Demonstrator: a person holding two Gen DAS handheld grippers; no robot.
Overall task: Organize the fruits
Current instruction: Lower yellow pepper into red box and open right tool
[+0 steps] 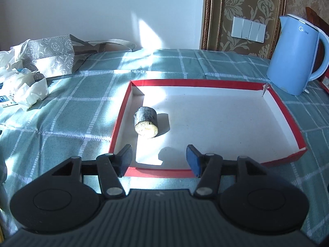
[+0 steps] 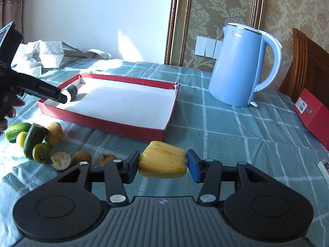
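yellow pepper (image 2: 162,160) clamped in right gripper (image 2: 162,165), near red tray (image 2: 102,122). left gripper (image 1: 159,160) jaws apart, empty, over tray edge. next: carry pepper into tray, release beside eggplant chunk (image 1: 146,121).

I am holding my left tool (image 1: 159,160) over the near edge of the red tray (image 1: 289,113), its jaws standing wide apart with nothing between them; a dark-skinned cut piece (image 1: 146,122) is lying inside the tray near its left wall, pale cut face turned toward me; a blue kettle (image 1: 296,55) is standing just beyond the tray's far right corner; a patterned bag (image 1: 53,55) and crumpled tissue (image 1: 30,88) are sitting far left on the checked cloth (image 1: 61,113) covering the desk.
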